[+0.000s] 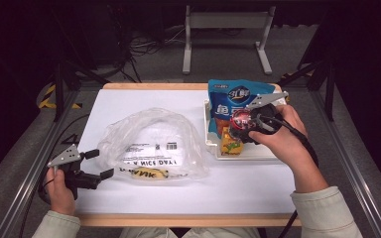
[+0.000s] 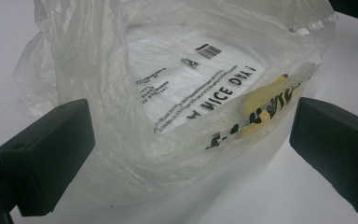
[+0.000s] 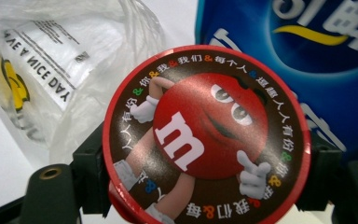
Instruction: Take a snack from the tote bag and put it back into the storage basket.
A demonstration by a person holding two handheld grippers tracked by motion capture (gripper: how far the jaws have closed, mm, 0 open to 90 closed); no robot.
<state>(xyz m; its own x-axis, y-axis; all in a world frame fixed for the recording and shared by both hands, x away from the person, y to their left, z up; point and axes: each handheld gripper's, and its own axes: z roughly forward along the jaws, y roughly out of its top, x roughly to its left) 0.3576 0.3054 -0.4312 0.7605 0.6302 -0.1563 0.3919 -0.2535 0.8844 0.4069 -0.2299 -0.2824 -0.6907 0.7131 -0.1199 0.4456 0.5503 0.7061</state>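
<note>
With the round candy tin (image 3: 205, 135) clamped in the right gripper (image 1: 250, 124) and the left gripper (image 1: 98, 163) released beside the plastic bag (image 1: 151, 141), the tin could be dropped short if the bag mouth is not held wide.

Yellow packet (image 1: 229, 147) in the white tray (image 1: 258, 153), half hidden (label too small), behind right gripper (image 1: 243, 124)

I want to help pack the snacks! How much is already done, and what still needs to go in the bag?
Nothing is in the plastic bag yet; it lies open on the table. Right now the right tongs grip a round red candy tin, lifted over the white tray. The left tongs wait open at the bag's mouth. Still left: the tin, then probably the blue snack packet and the yellow packet in the tray.
</note>
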